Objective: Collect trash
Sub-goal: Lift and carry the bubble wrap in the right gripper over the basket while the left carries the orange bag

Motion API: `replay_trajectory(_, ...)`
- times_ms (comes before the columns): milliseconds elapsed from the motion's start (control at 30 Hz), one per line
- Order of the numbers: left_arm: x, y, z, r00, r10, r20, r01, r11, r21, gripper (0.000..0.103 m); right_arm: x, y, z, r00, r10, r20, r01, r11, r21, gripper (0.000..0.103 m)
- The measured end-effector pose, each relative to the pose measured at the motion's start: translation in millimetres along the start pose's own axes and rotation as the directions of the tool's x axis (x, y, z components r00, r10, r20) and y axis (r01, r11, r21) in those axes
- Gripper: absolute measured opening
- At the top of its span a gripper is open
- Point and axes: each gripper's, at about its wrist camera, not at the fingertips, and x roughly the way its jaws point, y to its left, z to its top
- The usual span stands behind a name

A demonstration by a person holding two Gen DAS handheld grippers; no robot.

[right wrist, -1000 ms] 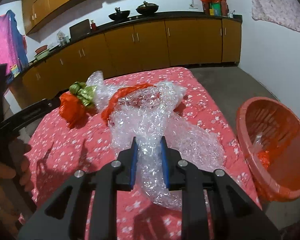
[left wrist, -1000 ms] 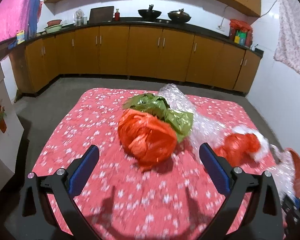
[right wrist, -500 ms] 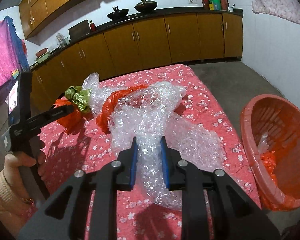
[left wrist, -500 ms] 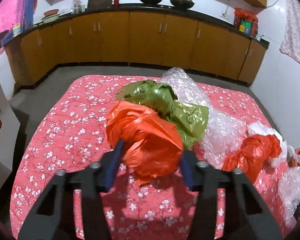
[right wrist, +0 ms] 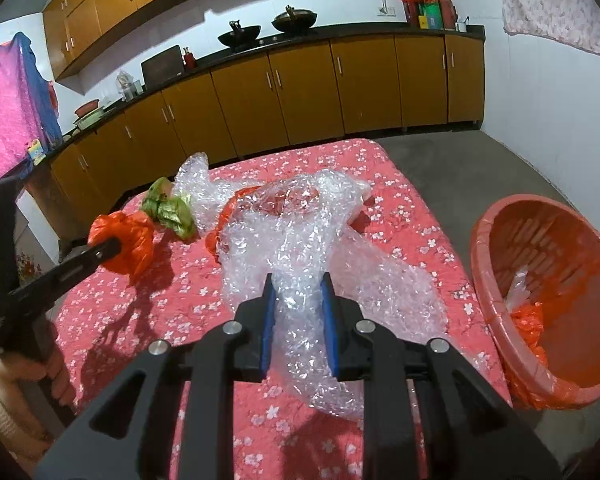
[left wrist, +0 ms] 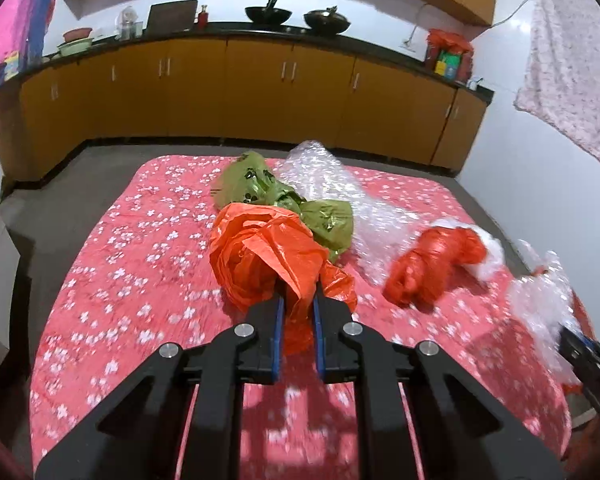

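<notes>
My left gripper (left wrist: 296, 300) is shut on a crumpled orange plastic bag (left wrist: 260, 256), which bunches up between the blue pads above the red flowered table cover (left wrist: 140, 264). A green bag (left wrist: 260, 188) lies just behind it, touching it. In the right wrist view the same orange bag (right wrist: 128, 236) hangs from the left gripper (right wrist: 112, 246) at the table's left side. My right gripper (right wrist: 298, 280) is shut on a big sheet of bubble wrap (right wrist: 300, 232) that trails over the table. Another red bag (left wrist: 432, 264) lies partly under the wrap.
An orange basket (right wrist: 548, 248) lined with an orange bag stands on the floor at the table's right edge, with some trash inside. Brown kitchen cabinets (right wrist: 300, 92) line the far wall. A person's hand (right wrist: 56, 376) holds the left gripper's handle at lower left.
The left gripper moved forward around the orange bag and closed on it, from wide open to shut. The right gripper stayed still, holding the bubble wrap.
</notes>
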Motion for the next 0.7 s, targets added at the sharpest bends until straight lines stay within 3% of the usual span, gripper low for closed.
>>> replay_trajectory(267, -37.3, -18.2, -3.9, 0.995, -0.09, 0.031, 0.089, 0.995, 0.033, 0.012, -27.3, -5.2, 2.9, 0.999, -0.013, 0.045, 0.013, 1.0, 0.002, 0.022)
replay_trajectory(700, -55.8, -71.5, -3.1, 0.974, -0.219, 0.056, 0.211, 0.969, 0.128, 0.012, -65.2, -41.8, 10.6, 0.99, -0.094, 0.109, 0.088, 0.995, 0.054, 0.022)
